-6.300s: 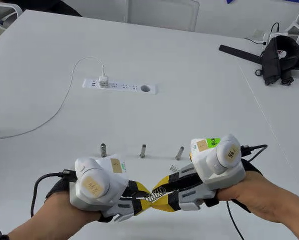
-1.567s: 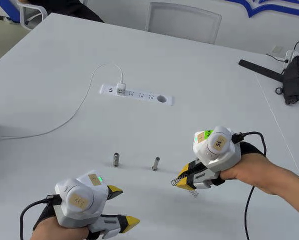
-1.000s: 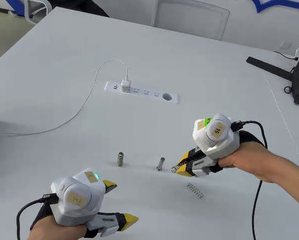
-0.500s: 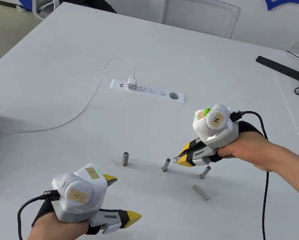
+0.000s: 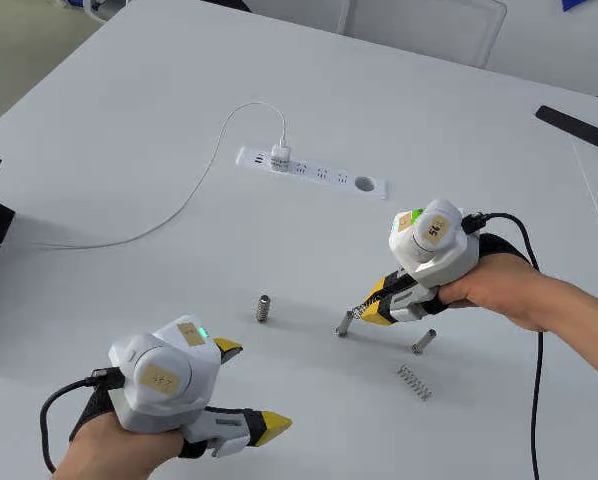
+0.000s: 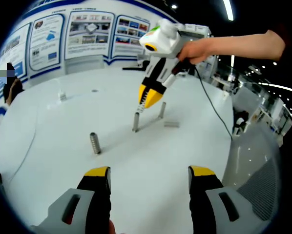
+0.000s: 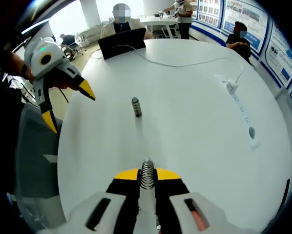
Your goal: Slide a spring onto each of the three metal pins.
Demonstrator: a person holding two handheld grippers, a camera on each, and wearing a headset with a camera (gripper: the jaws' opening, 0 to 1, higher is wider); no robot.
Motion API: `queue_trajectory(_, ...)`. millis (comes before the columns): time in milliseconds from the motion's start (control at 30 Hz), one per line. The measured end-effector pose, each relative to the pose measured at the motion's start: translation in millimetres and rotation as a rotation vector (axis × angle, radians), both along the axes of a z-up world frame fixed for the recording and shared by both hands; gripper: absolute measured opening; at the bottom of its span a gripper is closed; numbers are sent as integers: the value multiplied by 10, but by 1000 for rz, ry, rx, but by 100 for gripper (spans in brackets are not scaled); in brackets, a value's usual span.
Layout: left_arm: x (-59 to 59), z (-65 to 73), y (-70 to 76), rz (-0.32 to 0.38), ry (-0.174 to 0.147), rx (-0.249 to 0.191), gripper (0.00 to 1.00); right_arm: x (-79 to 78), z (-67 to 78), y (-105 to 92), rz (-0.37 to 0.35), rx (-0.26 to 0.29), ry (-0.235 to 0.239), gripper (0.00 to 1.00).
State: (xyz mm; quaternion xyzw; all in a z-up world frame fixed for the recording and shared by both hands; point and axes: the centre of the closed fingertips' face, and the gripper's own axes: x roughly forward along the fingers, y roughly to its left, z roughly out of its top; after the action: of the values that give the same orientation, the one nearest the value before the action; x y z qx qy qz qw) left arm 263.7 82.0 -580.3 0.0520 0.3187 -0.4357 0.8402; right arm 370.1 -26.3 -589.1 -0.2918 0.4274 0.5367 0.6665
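The right gripper has its jaws pressed together on a spring. The spring's long axis runs forward along the jaws and slopes down toward the top of the middle pin, with its free end just at that top; contact cannot be determined. The left pin stands upright with a fitted spring on it, the right pin is bare, and a loose spring lies flat on the table just beside the right pin. The left gripper hangs over the table with its jaws spread wide, holding nothing, well apart from the pins.
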Motion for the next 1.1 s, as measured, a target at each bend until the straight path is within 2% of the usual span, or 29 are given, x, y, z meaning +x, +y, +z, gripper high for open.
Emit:
queue_trajectory(400,-18,-39,6,-3,15,-2,64,0,-40,42,15,-10,12,13)
queue_trajectory(967,-93,-69,-27,-17,29,-9,64,10,-102,101,61,-67,10,13)
queue_trajectory(1100,-99,-79,-22,-17,32,-11,64,27,-93,130,56,-64,13,13)
